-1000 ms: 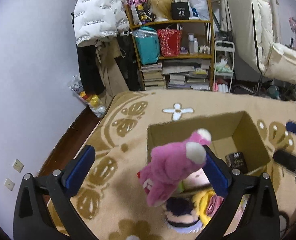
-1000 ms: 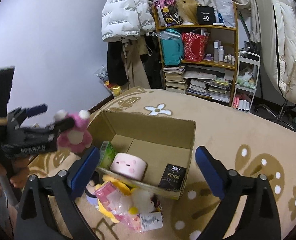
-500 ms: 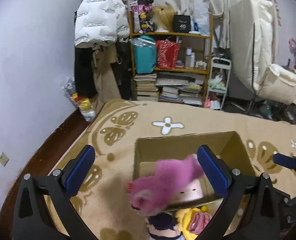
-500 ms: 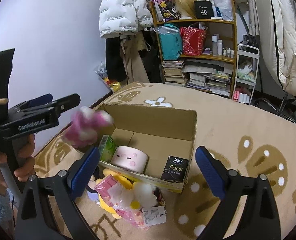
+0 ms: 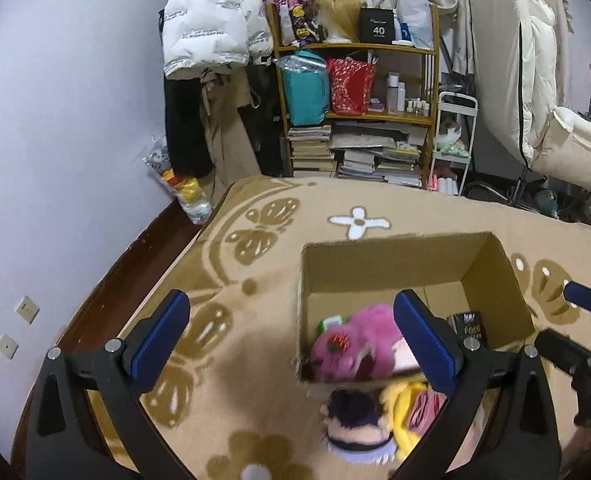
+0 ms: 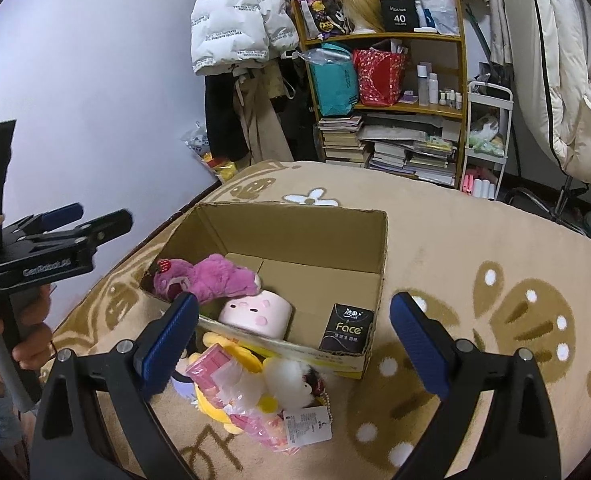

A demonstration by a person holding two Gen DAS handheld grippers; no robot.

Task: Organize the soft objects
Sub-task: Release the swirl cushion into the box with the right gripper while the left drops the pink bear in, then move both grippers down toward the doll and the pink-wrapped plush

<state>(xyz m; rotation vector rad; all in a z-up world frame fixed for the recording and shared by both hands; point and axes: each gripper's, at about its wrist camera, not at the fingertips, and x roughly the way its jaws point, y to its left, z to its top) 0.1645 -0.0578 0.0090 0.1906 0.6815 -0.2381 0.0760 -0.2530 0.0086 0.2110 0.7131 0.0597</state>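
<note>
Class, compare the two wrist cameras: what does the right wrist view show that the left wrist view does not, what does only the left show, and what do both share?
Only the right wrist view shows the pink round plush face clearly, the white fluffy toy and the tagged packets outside the box, plus the hand holding the left gripper.

Only the left wrist view shows the wall sockets and the purple-haired doll in full.

Both show the cardboard box, the pink bear lying inside it, the black Face pack and the bookshelf.

Pink plush bear (image 6: 209, 278) lies inside the cardboard box (image 6: 307, 236).
Right gripper (image 6: 293, 330) hangs wide open above a plush pile (image 6: 255, 384) just outside the box.
</note>
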